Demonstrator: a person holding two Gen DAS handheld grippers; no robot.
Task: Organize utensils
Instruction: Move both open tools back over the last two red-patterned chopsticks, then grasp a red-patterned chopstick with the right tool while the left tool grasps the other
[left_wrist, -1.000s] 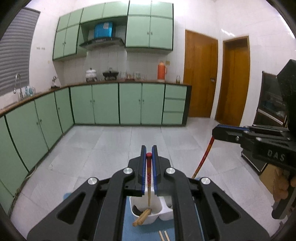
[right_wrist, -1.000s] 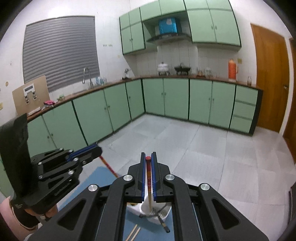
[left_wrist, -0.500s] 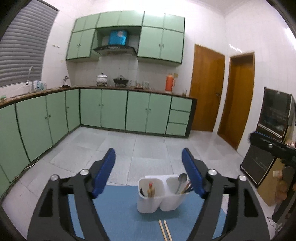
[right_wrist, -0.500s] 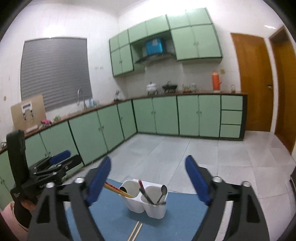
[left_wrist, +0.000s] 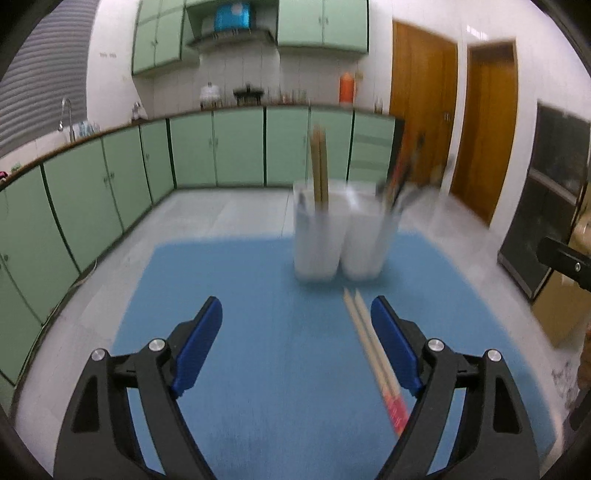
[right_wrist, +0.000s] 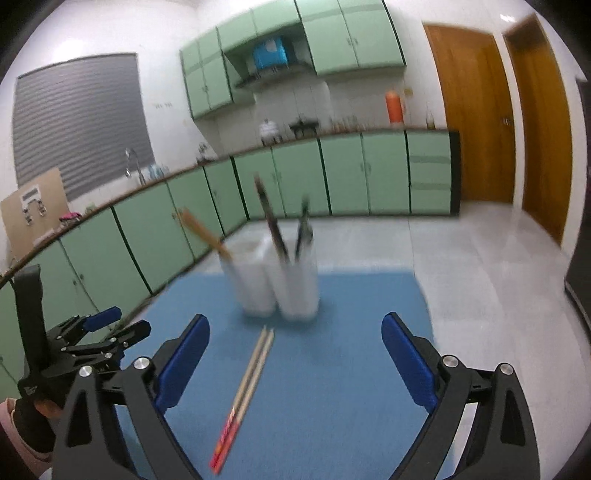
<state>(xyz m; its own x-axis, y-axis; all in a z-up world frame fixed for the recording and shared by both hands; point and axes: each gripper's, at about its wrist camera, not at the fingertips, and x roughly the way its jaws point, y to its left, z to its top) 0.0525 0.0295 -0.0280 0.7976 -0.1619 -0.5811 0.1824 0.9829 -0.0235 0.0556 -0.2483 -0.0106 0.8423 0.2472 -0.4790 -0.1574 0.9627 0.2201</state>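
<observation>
From my left wrist, the left gripper (left_wrist: 295, 343) is spreading its jaws with nothing between them; a second ago it pinched a chopstick above the white holder (left_wrist: 341, 236), which now stands toward the blue mat's (left_wrist: 229, 280) far edge, chopsticks upright inside. From my right wrist, the right gripper (right_wrist: 295, 354) is likewise opening, empty, over the last pair of chopsticks (right_wrist: 247, 387) mid-mat (surely next). Around us: grey tiled floor, green cabinets (right_wrist: 343, 173), wooden doors.

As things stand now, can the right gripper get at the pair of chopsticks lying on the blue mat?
Probably yes. The right gripper is opening with nothing between its jaws, and the chopsticks lie bare on the blue mat just ahead.
</observation>
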